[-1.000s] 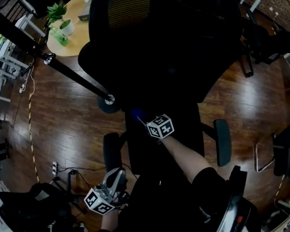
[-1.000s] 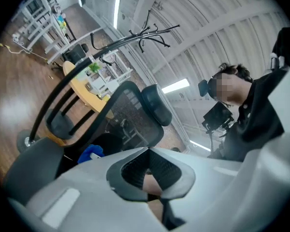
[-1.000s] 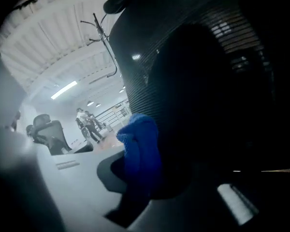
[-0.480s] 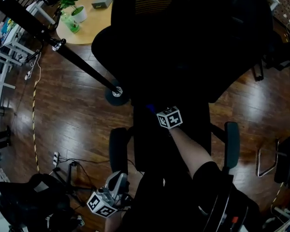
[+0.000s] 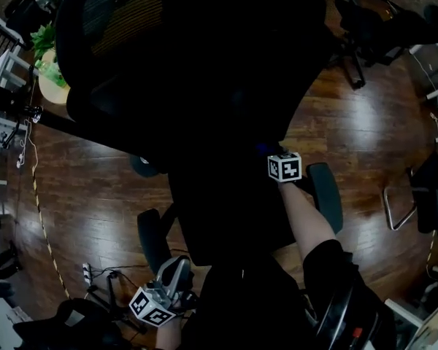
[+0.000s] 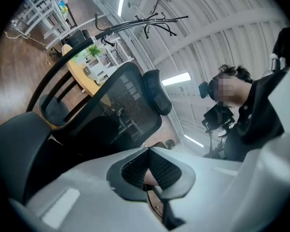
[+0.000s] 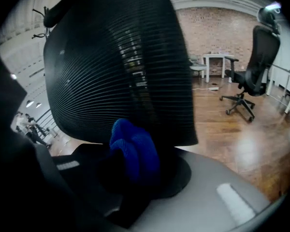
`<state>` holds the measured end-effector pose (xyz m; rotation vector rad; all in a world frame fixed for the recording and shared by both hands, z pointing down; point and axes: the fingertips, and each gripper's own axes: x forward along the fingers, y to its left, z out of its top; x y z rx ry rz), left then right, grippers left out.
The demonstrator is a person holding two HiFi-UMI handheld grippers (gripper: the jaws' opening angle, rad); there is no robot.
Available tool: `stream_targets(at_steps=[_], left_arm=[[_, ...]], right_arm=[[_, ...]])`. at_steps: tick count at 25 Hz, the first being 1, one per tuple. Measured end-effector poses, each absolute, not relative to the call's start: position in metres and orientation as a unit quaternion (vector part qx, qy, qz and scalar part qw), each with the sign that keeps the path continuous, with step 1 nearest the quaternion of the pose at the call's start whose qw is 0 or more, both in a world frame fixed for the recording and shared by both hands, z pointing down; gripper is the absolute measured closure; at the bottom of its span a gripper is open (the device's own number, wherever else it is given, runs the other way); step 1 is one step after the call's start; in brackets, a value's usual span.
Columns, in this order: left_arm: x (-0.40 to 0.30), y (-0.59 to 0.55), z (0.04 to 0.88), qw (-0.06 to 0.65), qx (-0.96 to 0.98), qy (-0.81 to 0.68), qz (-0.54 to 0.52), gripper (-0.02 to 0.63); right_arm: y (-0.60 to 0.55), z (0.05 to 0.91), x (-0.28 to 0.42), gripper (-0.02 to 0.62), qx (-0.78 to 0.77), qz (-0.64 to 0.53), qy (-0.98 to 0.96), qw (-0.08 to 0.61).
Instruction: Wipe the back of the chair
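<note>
While we pinch the fluffy blue cloth [image 7: 131, 146] tight in our right claw [image 7: 135, 164], it presses on the low edge of the black mesh back of the office chair [image 7: 116, 57]. A second ago this claw was near the middle of the back. Now it has slid over to the right side, close to the dark armrest pad [image 5: 325, 195]. So we think the wiping is going on, and one sweep along the bottom is nearly done. The higher part may need wiping too. Our left claw [image 6: 150, 170] is pressed together with nothing in it, low down by our side.
</note>
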<state>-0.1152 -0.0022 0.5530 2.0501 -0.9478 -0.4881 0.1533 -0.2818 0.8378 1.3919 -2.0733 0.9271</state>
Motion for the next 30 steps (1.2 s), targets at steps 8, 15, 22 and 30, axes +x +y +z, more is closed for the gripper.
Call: stream_targets(at_steps=[8, 15, 22, 30], left_arm=[[-0.095, -0.011, 0.546, 0.393, 0.833, -0.343, -0.182, 0.617], [-0.082, -0.037, 0.493, 0.336, 0.871, -0.293, -0.207, 0.617], [-0.052, -0.039, 0.403, 0.253, 0.907, -0.237, -0.24, 0.617], [-0.047, -0.017, 0.369, 0.215, 0.914, -0.216, -0.267, 0.617]], right_arm=[[-0.273, 0.809, 0.161, 0.555, 0.53, 0.379, -0.749, 0.121], [-0.205, 0.594, 0.073, 0.555, 0.352, 0.331, -0.867, -0.126], [-0.088, 0.405, 0.097, 0.557, 0.286, 0.199, -0.909, -0.229], [-0.033, 0.368, 0.118, 0.558, 0.286, 0.164, -0.905, -0.27]])
